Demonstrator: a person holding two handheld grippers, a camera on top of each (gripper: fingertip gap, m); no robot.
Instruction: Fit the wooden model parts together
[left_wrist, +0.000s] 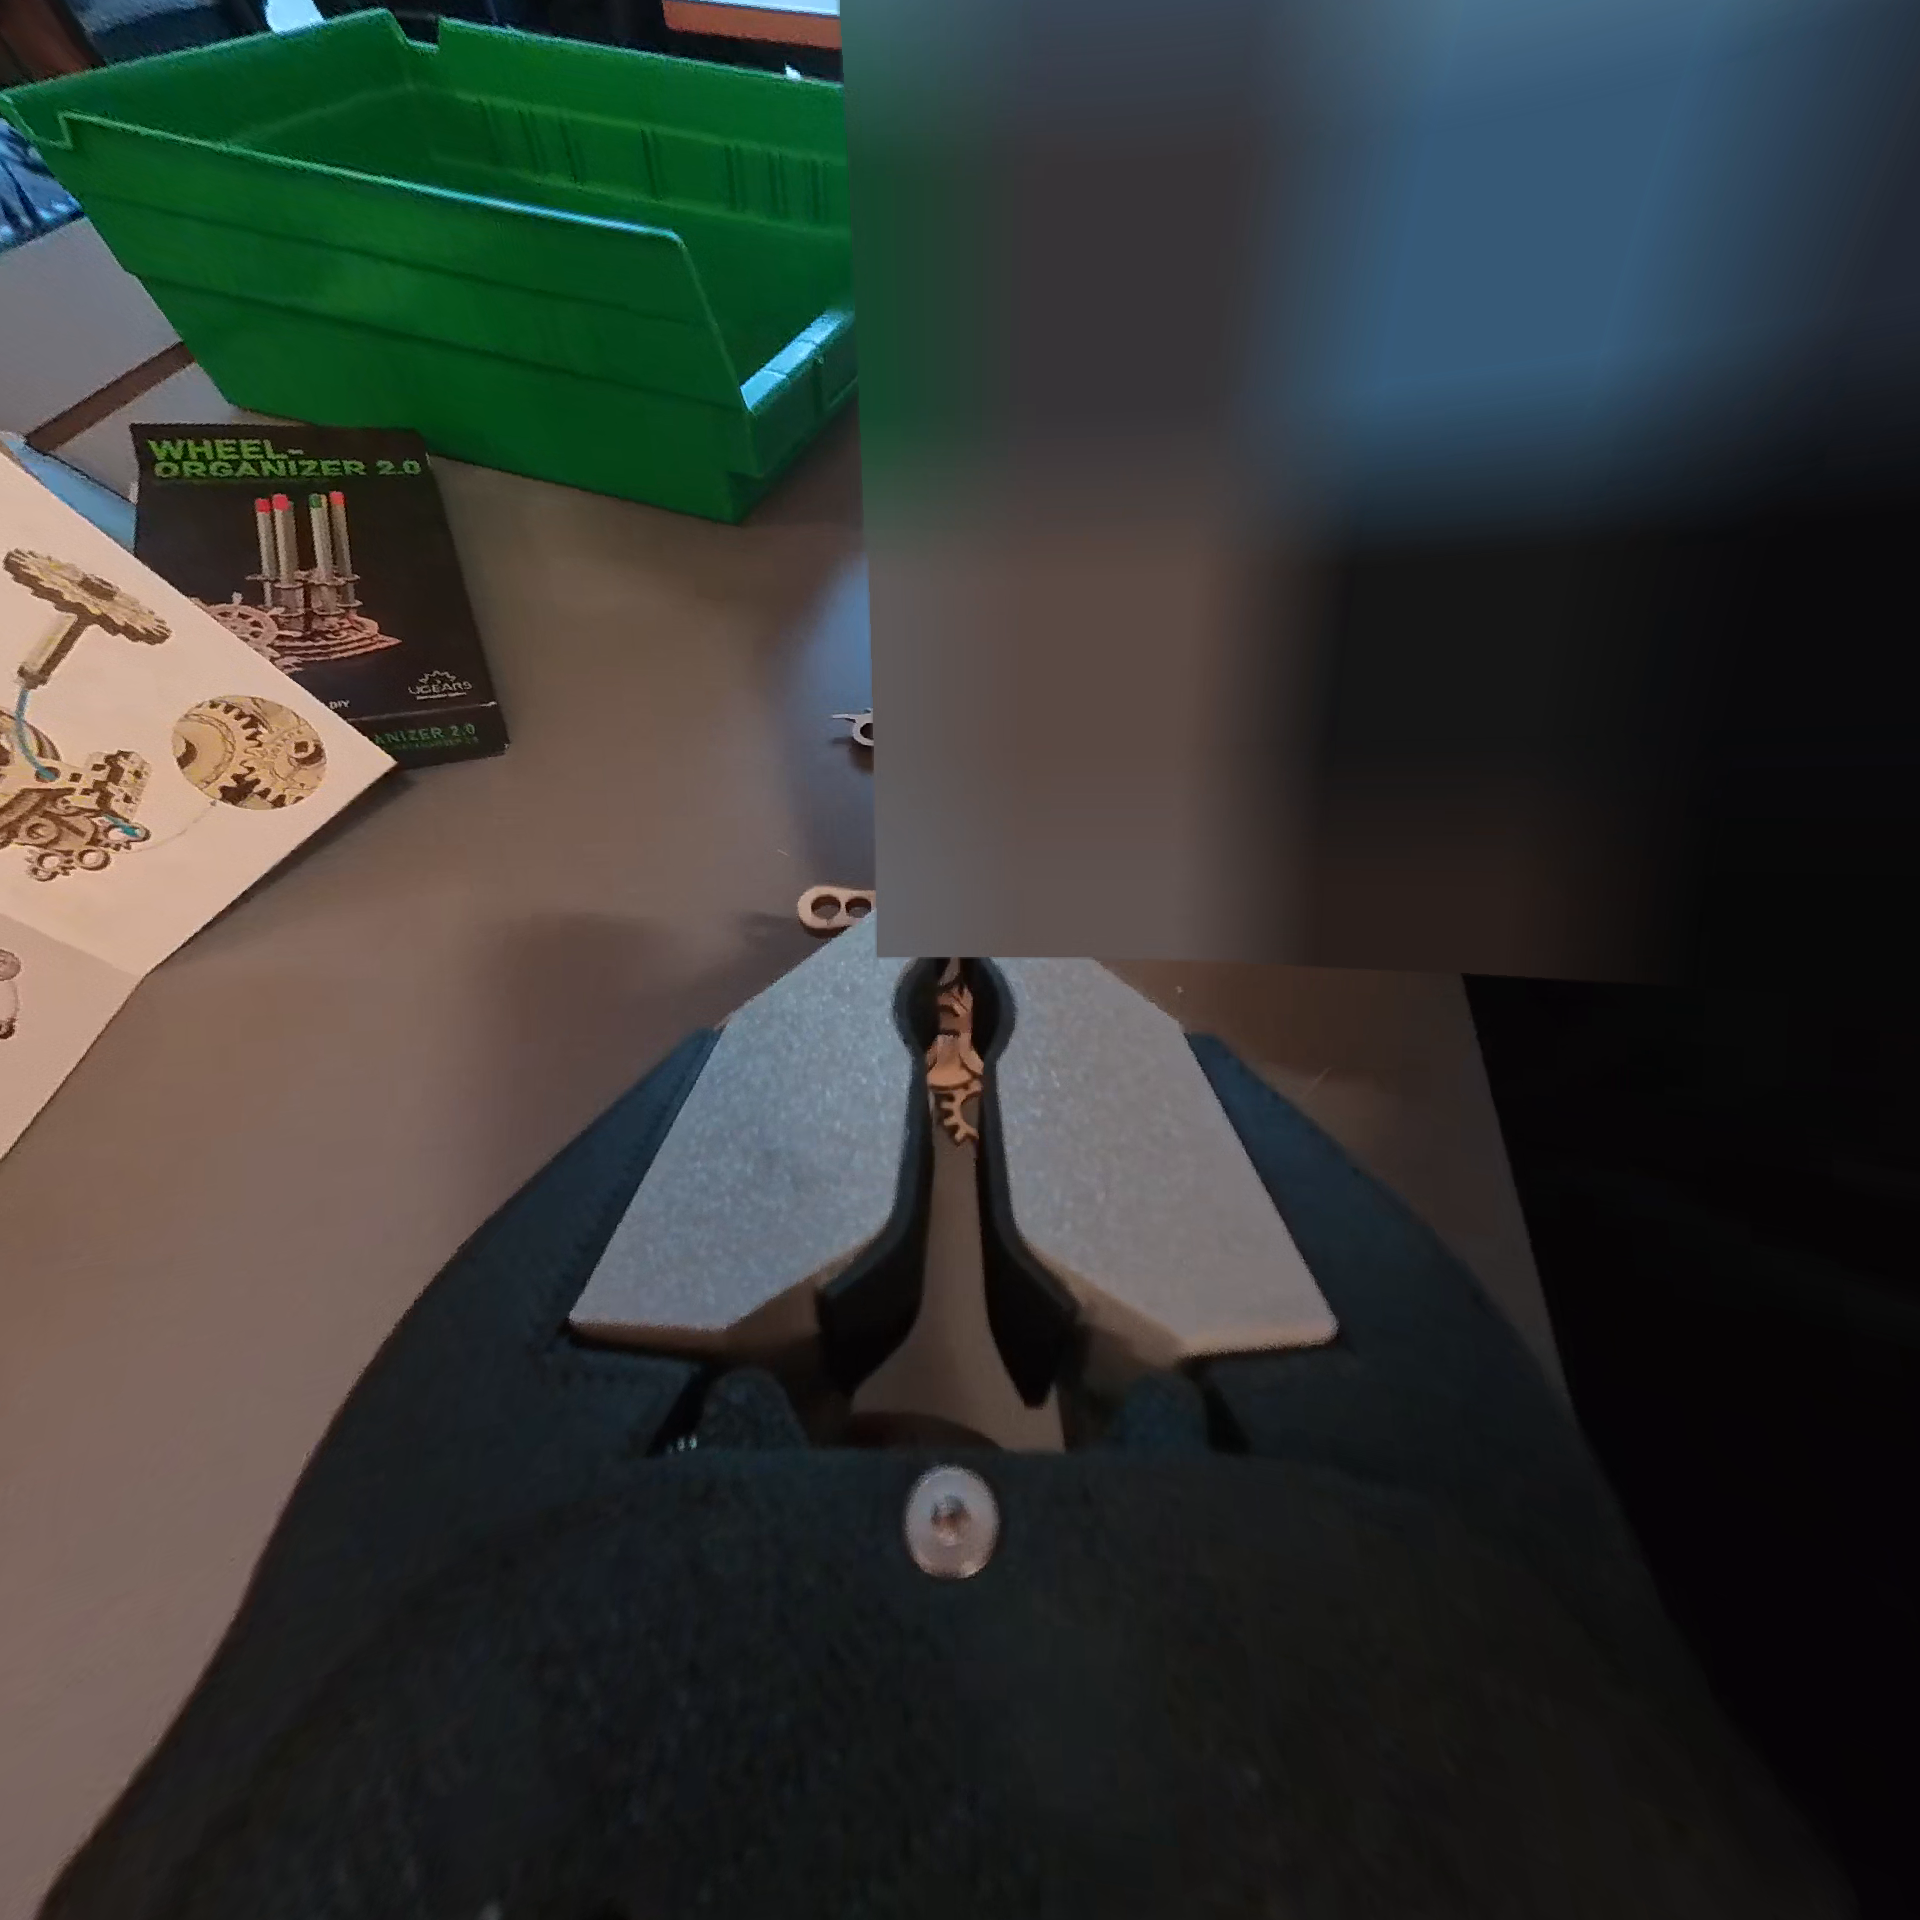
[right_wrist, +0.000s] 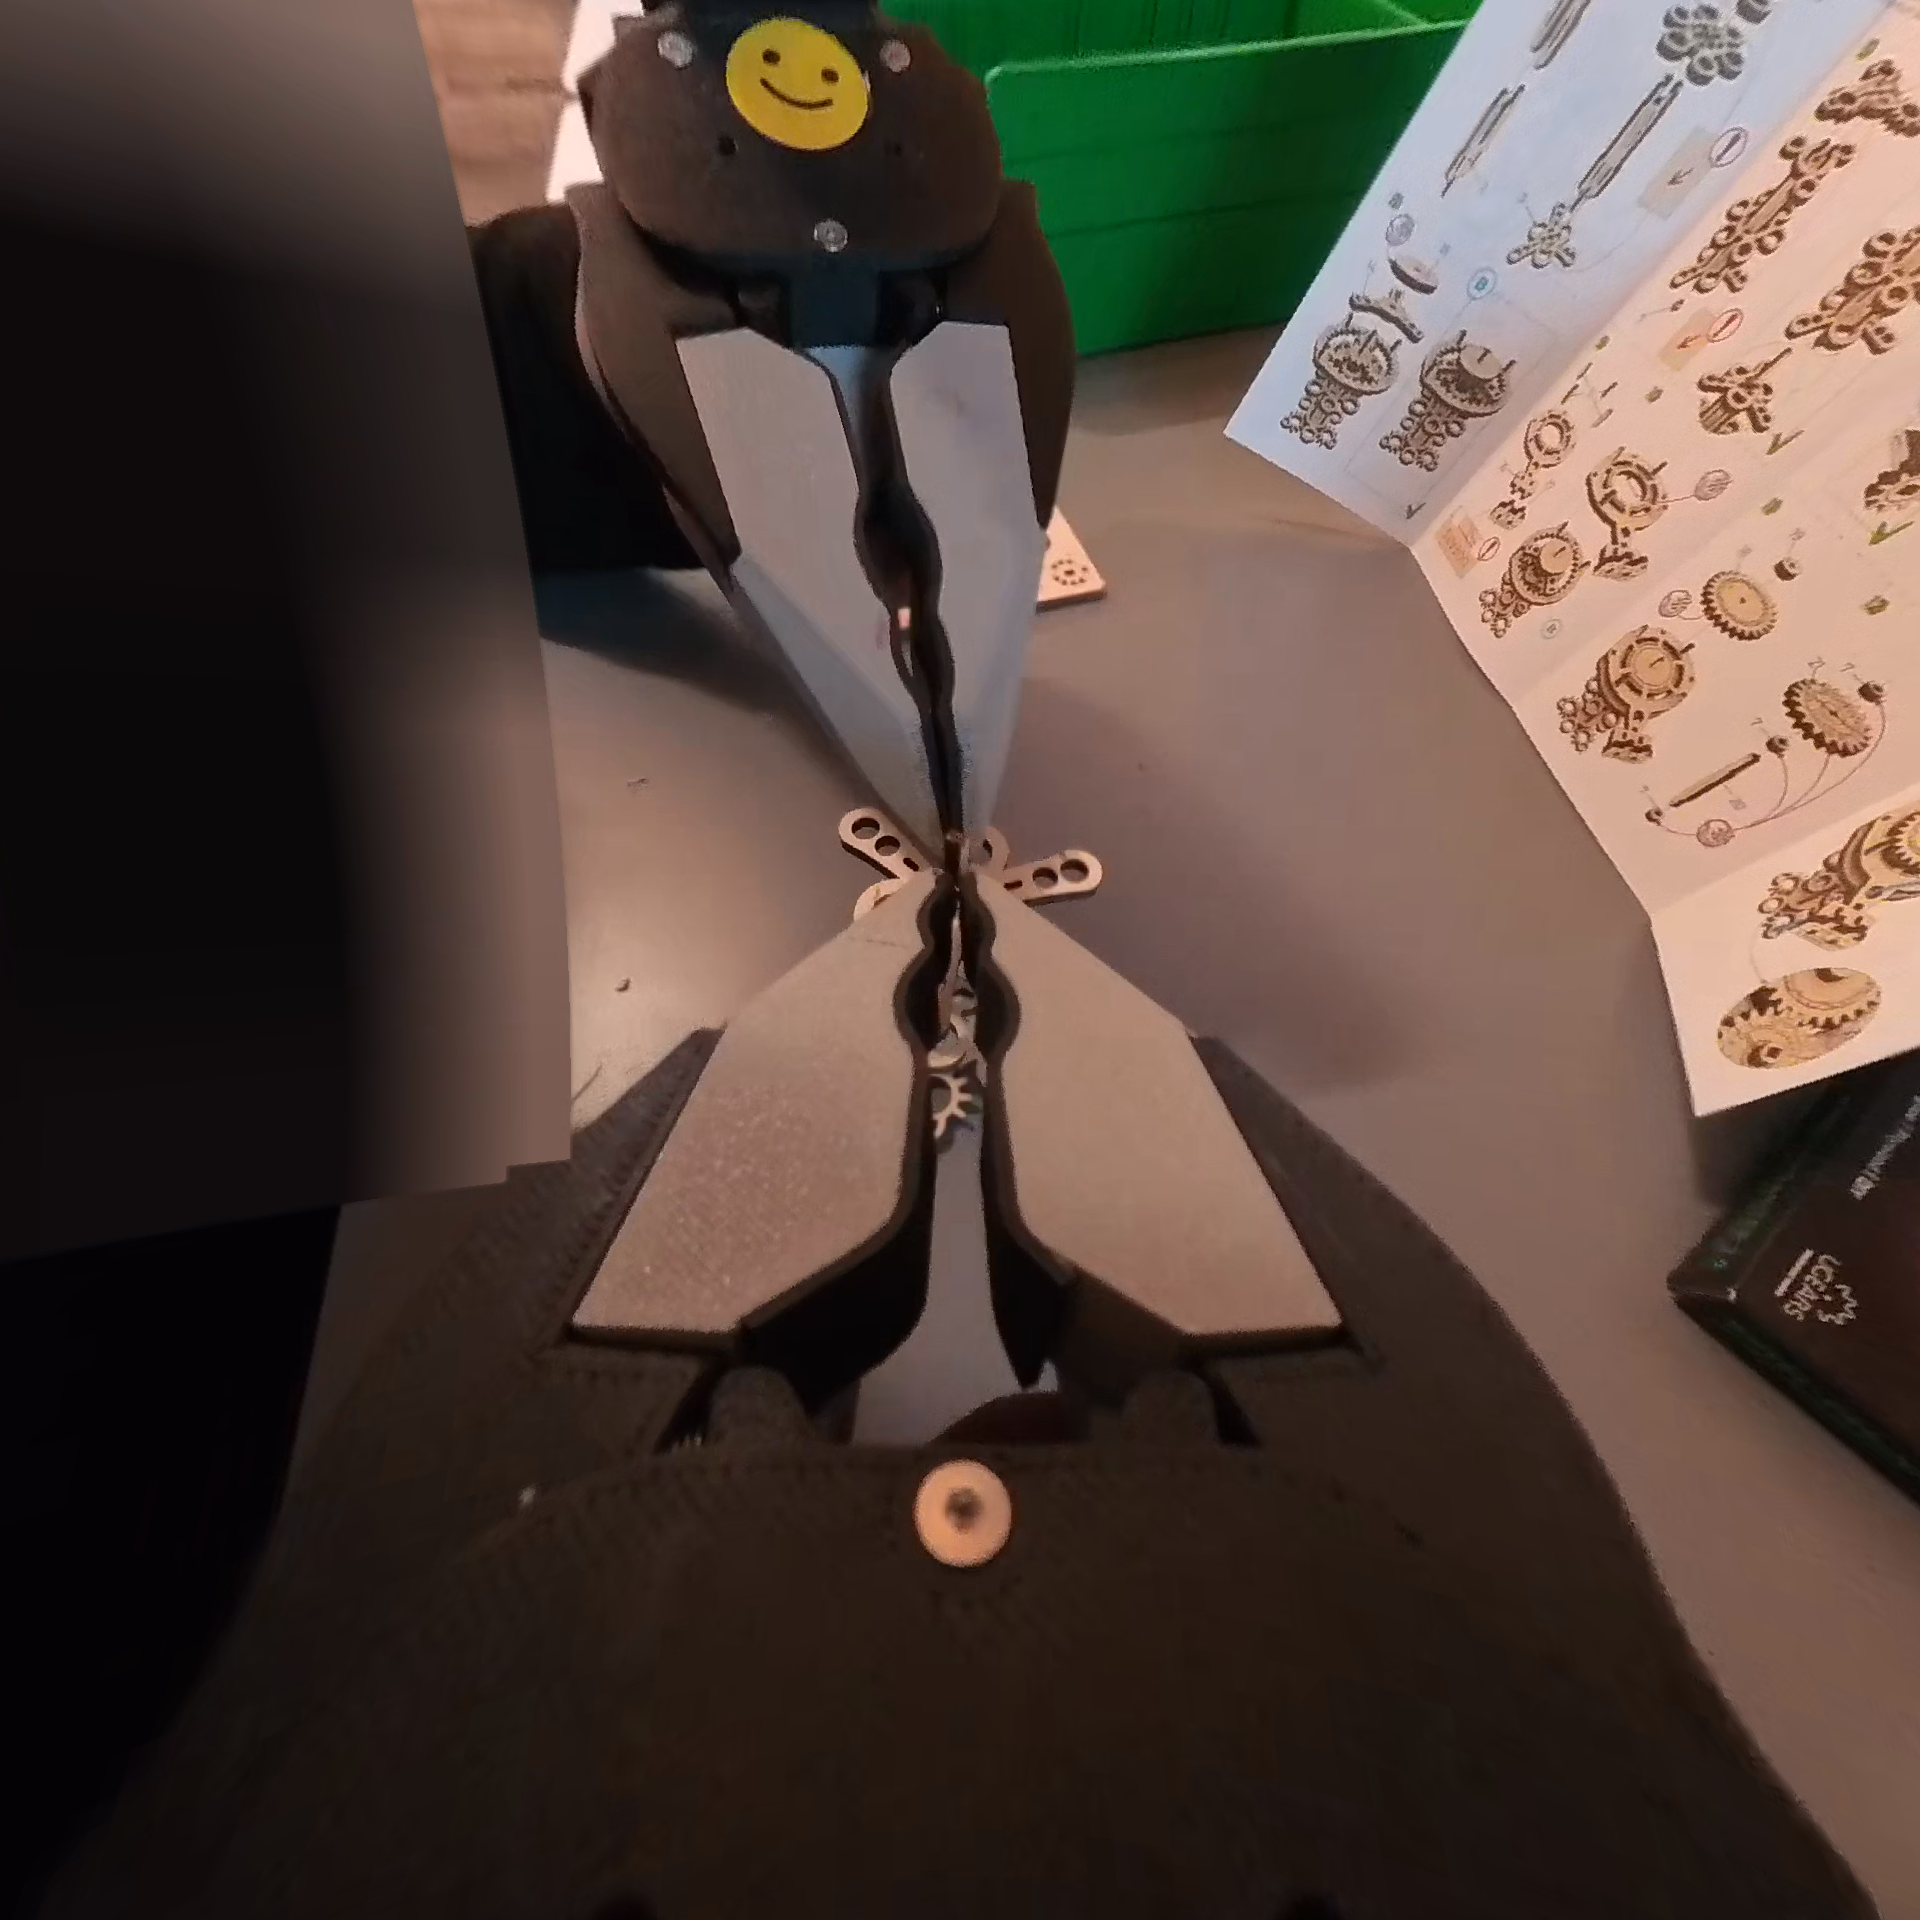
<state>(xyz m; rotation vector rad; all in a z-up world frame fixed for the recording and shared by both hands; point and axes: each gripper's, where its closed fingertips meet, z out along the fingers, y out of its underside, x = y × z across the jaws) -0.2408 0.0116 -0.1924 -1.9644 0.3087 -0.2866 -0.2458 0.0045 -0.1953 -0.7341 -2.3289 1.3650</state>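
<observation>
Bare table (right_wrist: 1299, 748) between grippers and instruction sheet (right_wrist: 1662, 520); green bin (right_wrist: 1174, 208) blocks beyond

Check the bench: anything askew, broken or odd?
Nothing looks broken or spilled. The left gripper and right gripper meet tip to tip over the star-shaped wooden part on the table. The instruction sheet overlaps the dark box.

A blur patch covers the left gripper (left_wrist: 951, 971) fingertips in its own view, along with most of the flat wooden piece (left_wrist: 831, 907) just ahead of them. Whether the two grippers' tips touch where they meet above the spoked wooden part (right_wrist: 1044, 869) cannot be told
</observation>
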